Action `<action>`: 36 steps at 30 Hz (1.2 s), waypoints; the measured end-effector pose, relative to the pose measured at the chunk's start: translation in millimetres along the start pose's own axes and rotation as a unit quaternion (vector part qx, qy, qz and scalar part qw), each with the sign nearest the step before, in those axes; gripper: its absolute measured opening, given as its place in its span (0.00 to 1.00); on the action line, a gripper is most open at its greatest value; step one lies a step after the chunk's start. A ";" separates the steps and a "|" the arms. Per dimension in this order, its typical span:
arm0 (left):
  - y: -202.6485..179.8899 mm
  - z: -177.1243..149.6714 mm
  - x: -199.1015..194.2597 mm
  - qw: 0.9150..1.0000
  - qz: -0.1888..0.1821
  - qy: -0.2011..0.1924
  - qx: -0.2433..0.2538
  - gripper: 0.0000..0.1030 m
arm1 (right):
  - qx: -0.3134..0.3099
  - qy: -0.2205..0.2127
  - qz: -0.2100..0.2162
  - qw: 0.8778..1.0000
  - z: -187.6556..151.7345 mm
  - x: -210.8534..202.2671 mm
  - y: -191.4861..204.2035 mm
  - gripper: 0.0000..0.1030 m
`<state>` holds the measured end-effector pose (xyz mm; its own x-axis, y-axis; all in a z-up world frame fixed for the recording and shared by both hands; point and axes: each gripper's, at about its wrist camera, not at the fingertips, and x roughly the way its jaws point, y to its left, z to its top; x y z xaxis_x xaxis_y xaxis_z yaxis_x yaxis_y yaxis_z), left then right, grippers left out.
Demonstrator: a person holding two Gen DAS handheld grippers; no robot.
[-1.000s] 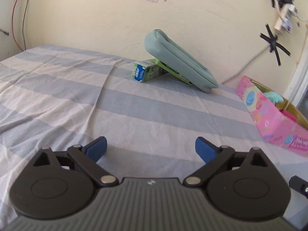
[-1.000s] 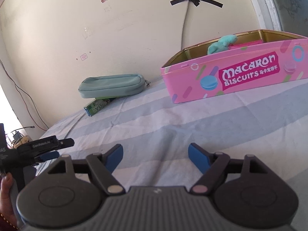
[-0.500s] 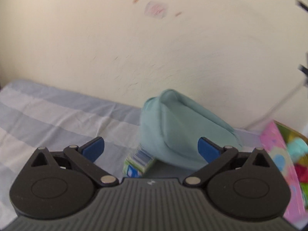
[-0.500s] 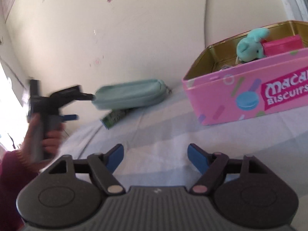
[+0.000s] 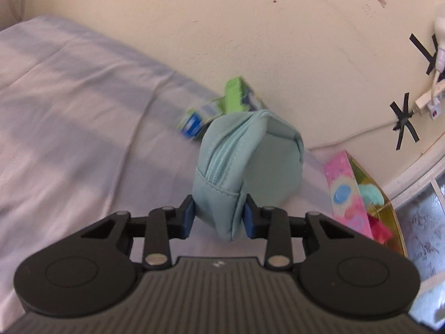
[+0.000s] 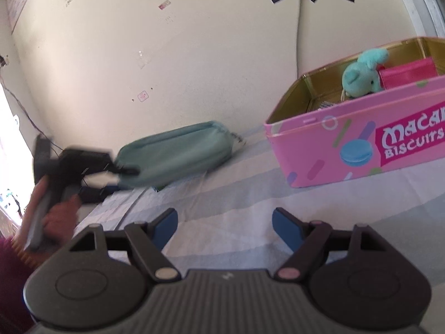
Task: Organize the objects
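Note:
My left gripper (image 5: pixel 218 218) is shut on the near end of a teal zip pouch (image 5: pixel 247 164), which it holds lifted off the striped bed sheet (image 5: pixel 69 139). Behind the pouch a green and blue carton (image 5: pixel 219 111) shows, blurred. In the right wrist view the left gripper (image 6: pixel 122 174) grips the pouch (image 6: pixel 178 153) by its left end. My right gripper (image 6: pixel 225 226) is open and empty above the sheet. The pink Macaron Biscuits tin (image 6: pixel 361 150) stands open at the right with a teal plush toy (image 6: pixel 361 75) and a red item (image 6: pixel 408 73) inside.
The bed meets a cream wall (image 5: pixel 194 27) just behind the pouch. A cable and taped plugs (image 5: pixel 428 103) hang on the wall at the right. The tin also shows in the left wrist view (image 5: pixel 350 194) at the right, by a window frame.
My left gripper moved forward to the pouch, shut on its near end and lifted it; the carton beneath is now uncovered. My right gripper moved a little closer to the tin and stayed open.

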<state>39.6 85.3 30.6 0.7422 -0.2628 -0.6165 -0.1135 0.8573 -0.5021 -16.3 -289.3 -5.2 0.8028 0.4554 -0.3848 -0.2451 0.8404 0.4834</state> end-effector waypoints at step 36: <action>91.3 -61.3 -90.3 0.986 0.118 -0.096 0.075 0.65 | -0.195 0.161 0.065 0.965 -19.7 154.9 187.2 0.64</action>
<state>-78.3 160.2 3.2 0.8196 0.0277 -0.5722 -0.2097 0.9440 -0.2546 51.4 -55.6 10.2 0.5563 0.5802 -0.5949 -0.5691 0.7877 0.2361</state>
